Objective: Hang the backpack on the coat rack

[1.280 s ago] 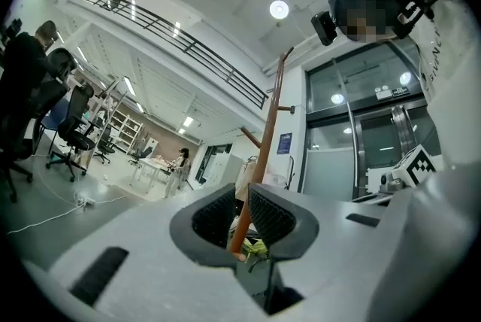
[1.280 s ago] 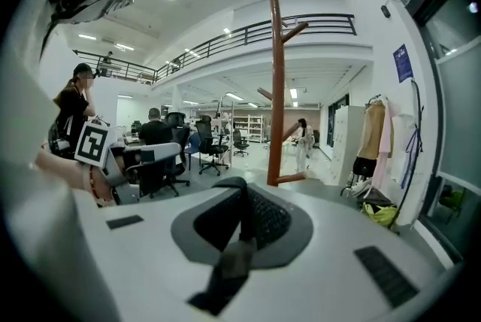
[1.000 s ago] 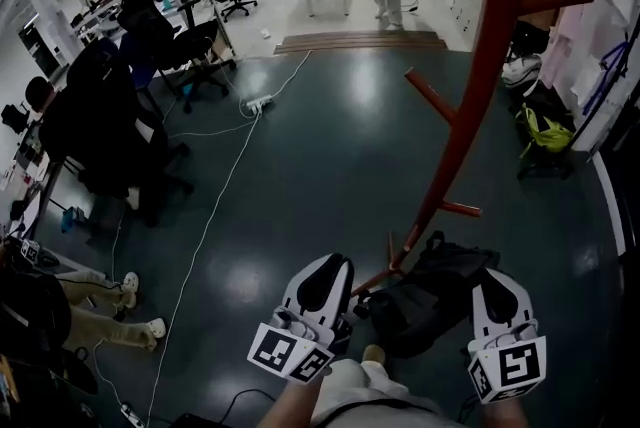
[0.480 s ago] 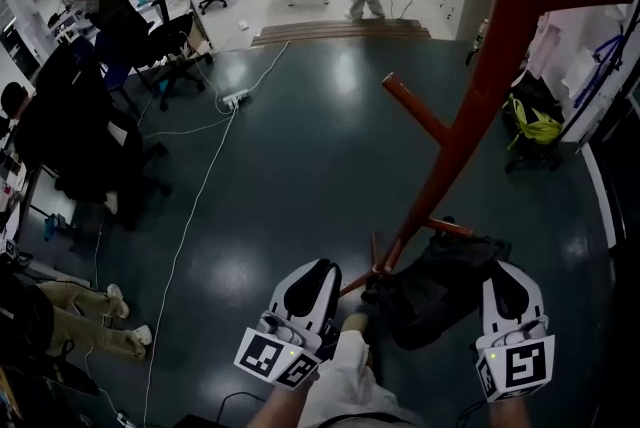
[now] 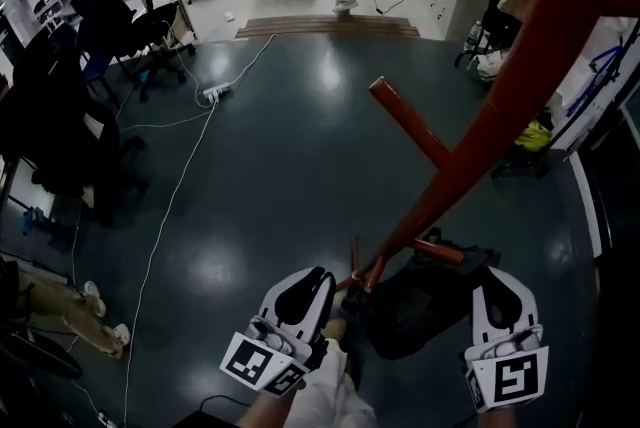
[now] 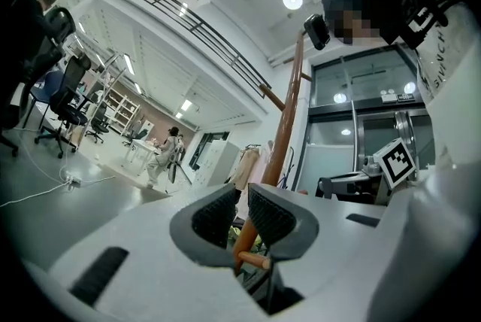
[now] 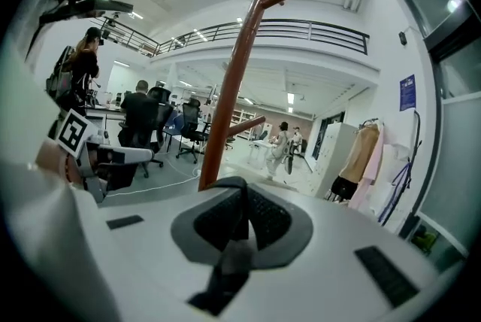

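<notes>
Low at the foot of the coat rack slumps the black backpack, soft and likely to sag, best carried by its top loop; right gripper pinches a dark strap, while left gripper stands slightly parted, empty.

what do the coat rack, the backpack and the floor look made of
Coat rack: probably wood, reddish-brown with a smooth lacquered sheen and round pegs. Backpack: black, matte and slumped soft, likely woven fabric. Floor: dark teal, glossy hard coating with bright reflections; resin or vinyl, cannot tell.
</notes>
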The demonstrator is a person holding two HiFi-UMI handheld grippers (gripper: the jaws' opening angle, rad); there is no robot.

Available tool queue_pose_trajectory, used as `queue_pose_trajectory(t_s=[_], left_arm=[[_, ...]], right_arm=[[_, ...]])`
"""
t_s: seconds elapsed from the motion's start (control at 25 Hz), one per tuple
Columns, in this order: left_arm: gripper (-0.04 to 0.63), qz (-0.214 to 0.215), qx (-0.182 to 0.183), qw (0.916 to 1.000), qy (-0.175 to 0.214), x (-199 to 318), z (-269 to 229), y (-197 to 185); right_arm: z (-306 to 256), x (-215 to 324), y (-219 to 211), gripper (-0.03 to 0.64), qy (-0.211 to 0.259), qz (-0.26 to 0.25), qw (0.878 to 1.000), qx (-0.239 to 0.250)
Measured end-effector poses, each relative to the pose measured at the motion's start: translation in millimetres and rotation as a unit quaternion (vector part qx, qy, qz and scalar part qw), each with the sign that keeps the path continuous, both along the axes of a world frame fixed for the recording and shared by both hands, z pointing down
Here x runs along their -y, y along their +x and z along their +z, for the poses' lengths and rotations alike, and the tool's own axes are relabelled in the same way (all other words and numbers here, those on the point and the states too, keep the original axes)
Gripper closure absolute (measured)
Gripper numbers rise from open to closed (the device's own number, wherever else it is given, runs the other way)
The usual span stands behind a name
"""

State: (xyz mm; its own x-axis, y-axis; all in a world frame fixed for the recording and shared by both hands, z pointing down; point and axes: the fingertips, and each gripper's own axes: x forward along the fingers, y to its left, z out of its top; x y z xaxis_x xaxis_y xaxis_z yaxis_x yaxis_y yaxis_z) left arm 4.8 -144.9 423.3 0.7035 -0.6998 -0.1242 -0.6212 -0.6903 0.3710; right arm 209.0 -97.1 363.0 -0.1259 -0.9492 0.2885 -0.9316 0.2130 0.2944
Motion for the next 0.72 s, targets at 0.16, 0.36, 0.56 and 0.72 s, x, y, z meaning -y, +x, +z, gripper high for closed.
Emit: queue_pose_trajectory(t_s=[0.16, 0.36, 0.56, 0.72], left_arm=[[0.534, 0.013, 0.009, 0.9997, 0.021, 1, -12, 11], [0.534, 0.032, 0.003, 0.999, 0.032, 6, -35, 29], [0.535, 0.088, -0.011, 0.9949, 0.047, -4, -61, 75], [0.535, 0.134, -0.009, 0.9889, 0.064, -6, -80, 98]], right_arm=[[-9, 14, -2, 0.589, -0.01, -0.013, 1.0, -0.003], [-18, 32, -3, 0.589, -0.025, -0.038, 0.999, -0.022], [-14, 41, -1, 0.589, -0.059, -0.056, 0.996, -0.025], [-8, 49, -8, 0.589, -0.089, -0.075, 0.992, -0.045]])
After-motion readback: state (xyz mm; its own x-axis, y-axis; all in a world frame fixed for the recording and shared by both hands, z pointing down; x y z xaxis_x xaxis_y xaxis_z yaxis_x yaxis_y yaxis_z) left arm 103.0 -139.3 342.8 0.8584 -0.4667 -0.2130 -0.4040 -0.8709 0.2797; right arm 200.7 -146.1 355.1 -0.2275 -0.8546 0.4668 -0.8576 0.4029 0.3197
